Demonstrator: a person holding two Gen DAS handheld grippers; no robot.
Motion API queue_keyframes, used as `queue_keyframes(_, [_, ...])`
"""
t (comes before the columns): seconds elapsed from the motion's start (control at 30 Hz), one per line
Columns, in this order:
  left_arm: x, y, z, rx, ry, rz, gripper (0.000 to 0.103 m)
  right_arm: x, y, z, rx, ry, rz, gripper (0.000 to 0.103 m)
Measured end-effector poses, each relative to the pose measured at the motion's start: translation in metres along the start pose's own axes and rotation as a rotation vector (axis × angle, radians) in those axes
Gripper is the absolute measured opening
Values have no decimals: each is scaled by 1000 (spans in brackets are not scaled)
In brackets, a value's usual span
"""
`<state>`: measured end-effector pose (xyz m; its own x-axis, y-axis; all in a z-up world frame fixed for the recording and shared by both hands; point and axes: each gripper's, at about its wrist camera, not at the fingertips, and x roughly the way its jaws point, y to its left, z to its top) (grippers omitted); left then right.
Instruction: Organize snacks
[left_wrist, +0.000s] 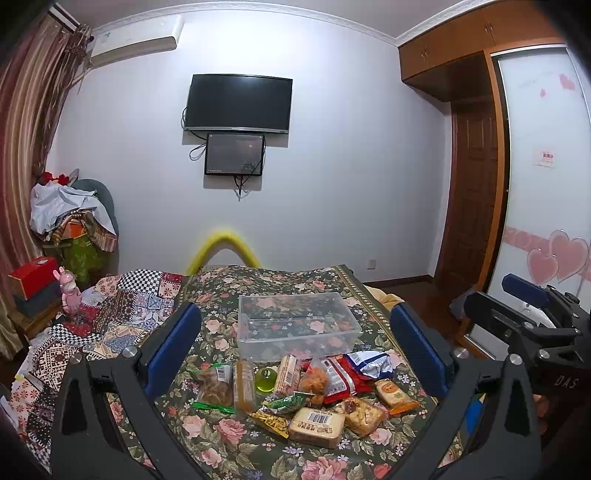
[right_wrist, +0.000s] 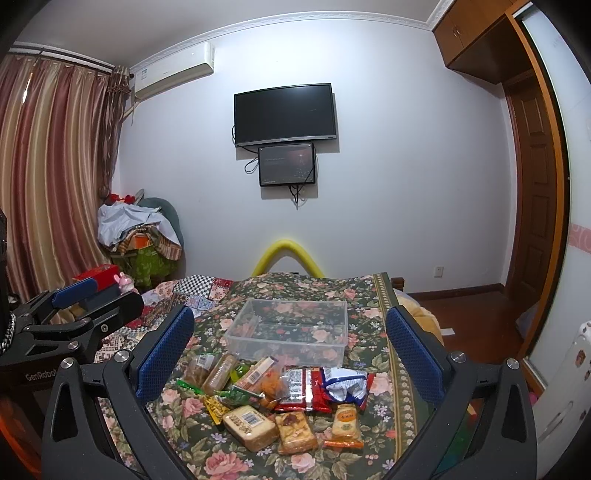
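A clear plastic bin (left_wrist: 334, 326) (right_wrist: 334, 345) stands empty on the floral cloth, beyond a pile of wrapped snacks (left_wrist: 317, 391) (right_wrist: 280, 398). The pile holds a red bag (left_wrist: 341, 376) (right_wrist: 304, 387), a blue and white bag (left_wrist: 369, 363) (right_wrist: 343, 384), a barcode cake pack (left_wrist: 316, 426) (right_wrist: 249, 426) and a green jelly cup (left_wrist: 266, 378). My left gripper (left_wrist: 295, 349) is open and empty, hovering over the pile. My right gripper (right_wrist: 290, 347) is open and empty, also above the pile. Each gripper shows at the edge of the other's view.
The floral cloth (left_wrist: 229, 443) (right_wrist: 229, 454) covers a bed or table; a patchwork quilt (left_wrist: 122, 314) lies to its left. A yellow foam arch (left_wrist: 223, 247) rises behind. A pink toy (left_wrist: 70, 291) and red box (left_wrist: 33, 275) stand at left. Wardrobe door (left_wrist: 543, 184) at right.
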<state>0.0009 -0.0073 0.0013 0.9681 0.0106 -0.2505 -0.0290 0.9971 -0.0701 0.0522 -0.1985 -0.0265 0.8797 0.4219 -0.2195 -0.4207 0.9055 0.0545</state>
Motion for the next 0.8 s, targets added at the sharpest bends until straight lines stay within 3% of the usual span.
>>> queue_keyframes(0.8, [-1, 1, 1, -6, -3, -1, 103, 0, 1, -1, 1, 1, 2, 103])
